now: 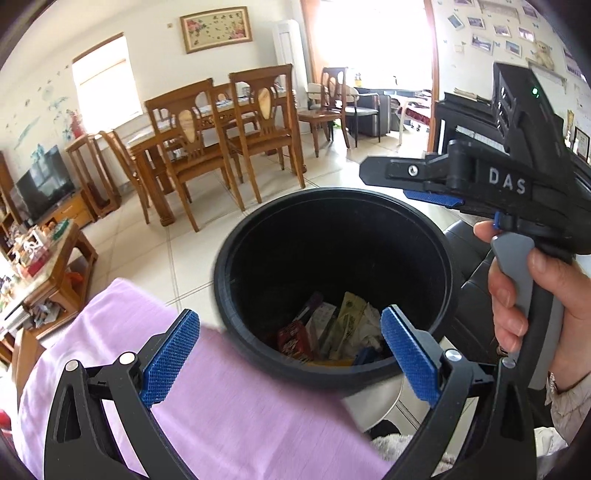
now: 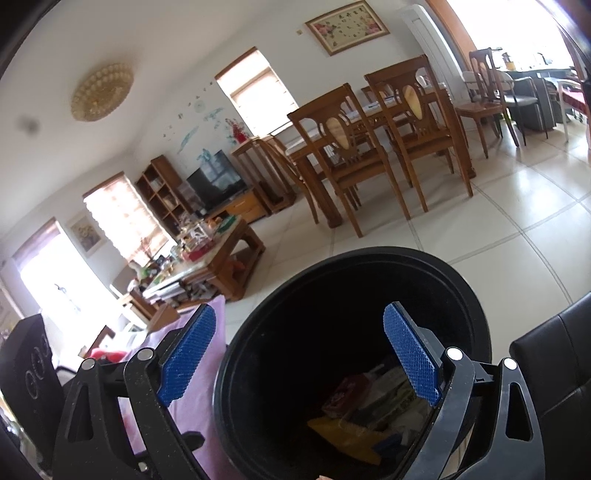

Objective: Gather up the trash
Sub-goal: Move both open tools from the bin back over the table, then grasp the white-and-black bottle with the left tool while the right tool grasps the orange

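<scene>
Hovering above a black trash bin (image 1: pixel 334 206), the left gripper (image 1: pixel 291 350) had its blue pads spread wide and held nothing. The right gripper (image 2: pixel 301 350) hung over the same bin (image 2: pixel 369 258), its pads equally far apart and empty; in the left wrist view it (image 1: pixel 417 184) showed from the side at the far rim, gripped by a hand (image 1: pixel 532 295). Crumpled wrappers and packets (image 1: pixel 332 332) lay at the bin's bottom. A lilac cloth (image 1: pixel 221 406) covered the surface just beside the bin, and dark leather seating (image 2: pixel 554 358) lay on its other side. Pale floor tiles (image 2: pixel 480 236) stretched to a wooden dining table with chairs (image 1: pixel 221 136). A cluttered coffee table (image 2: pixel 214 251), a television (image 2: pixel 218 181) and a framed picture (image 1: pixel 216 27) filled the remaining room.
</scene>
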